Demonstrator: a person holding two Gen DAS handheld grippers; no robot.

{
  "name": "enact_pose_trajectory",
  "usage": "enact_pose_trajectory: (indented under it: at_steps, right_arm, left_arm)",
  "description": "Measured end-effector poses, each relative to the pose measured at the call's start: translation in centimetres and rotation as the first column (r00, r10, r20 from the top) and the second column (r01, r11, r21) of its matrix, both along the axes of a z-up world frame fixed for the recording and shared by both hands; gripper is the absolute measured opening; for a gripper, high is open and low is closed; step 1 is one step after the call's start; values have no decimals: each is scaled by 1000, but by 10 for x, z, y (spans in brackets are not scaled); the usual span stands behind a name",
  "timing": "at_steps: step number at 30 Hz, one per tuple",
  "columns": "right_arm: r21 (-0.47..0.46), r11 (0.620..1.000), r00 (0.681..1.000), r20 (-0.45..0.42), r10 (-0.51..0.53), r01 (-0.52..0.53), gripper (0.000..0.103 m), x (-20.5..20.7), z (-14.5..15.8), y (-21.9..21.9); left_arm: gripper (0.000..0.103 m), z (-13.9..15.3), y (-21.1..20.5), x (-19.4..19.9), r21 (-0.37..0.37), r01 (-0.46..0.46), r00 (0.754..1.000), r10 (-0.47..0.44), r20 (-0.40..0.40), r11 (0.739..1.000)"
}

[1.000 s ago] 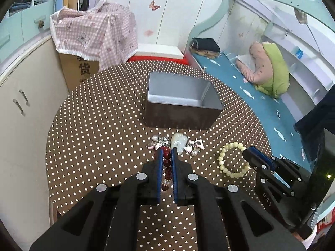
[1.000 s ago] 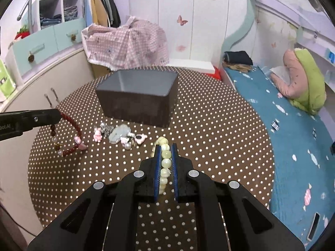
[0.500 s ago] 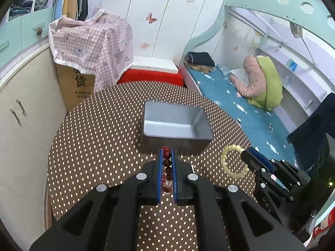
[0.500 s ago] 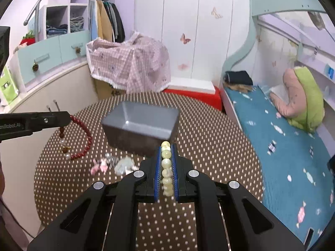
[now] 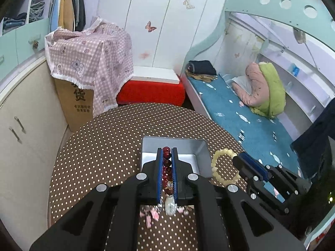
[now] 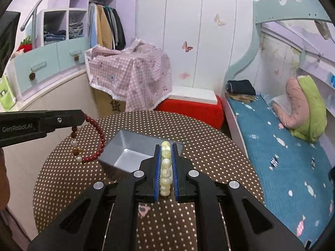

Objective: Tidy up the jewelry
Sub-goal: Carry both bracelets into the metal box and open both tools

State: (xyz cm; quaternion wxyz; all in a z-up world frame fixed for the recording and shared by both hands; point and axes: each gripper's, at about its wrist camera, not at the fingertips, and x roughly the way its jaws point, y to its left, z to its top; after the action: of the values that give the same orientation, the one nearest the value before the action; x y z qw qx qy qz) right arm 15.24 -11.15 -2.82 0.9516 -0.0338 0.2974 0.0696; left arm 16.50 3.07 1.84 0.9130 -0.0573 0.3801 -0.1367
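Jewelry is hanging in both tongs above the worktop point(image 5: 100, 146). A red bead bracelet point(image 5: 166, 167) is being pinched between the blue pads of the left tongs point(image 5: 167, 173), its beads running in a line along the gap; in the right wrist view it is dangling as a loop with a few pale and brown beads, up in the air just left of the box. A cream bead bracelet point(image 6: 165, 167) is being pinched by the right tongs point(image 6: 165, 171) in the same way, and in the left wrist view it is hanging as a ring off the tip of those tongs, at the right edge of the box. Both pairs of tongs are pressing together on their bracelets.

Just ahead of both, a grey metal box point(image 5: 201, 152) is sitting open on the round, brown, white-dotted worktop. Closer to the cameras, a cluster of small charms point(image 5: 170, 207), pink and whitish, is lying on the cloth, partly hidden behind the left tongs.

Beyond the worktop, a pink checked cloth point(image 6: 129, 75) is draping over a cardboard carton, a red stool point(image 5: 150, 92) is standing by the wall, and a bed point(image 6: 282, 156) with a blue cover is running along the right.
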Motion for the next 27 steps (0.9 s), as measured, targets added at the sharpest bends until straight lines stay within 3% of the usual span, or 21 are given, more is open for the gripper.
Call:
enact_pose_trajectory:
  at_steps: [8, 19, 26, 27]
  right_arm:
    - [18, 1000, 994, -107, 3, -1, 10, 55, -31, 14]
    - [37, 999, 968, -247, 34, -25, 11, 98, -78, 17]
    - [-13, 1000, 966, -258, 7, -11, 17, 97, -82, 14]
    - [-3, 1000, 966, -258, 15, -16, 20, 96, -81, 13]
  left_arm:
    - [6, -44, -12, 55, 38, -22, 990, 27, -139, 999]
    - [6, -90, -24, 92, 64, -1, 963, 19, -270, 998]
    - [10, -90, -24, 92, 113, -6, 964, 36, -262, 994]
    - [15, -89, -23, 89, 124, -10, 966, 42, -257, 992]
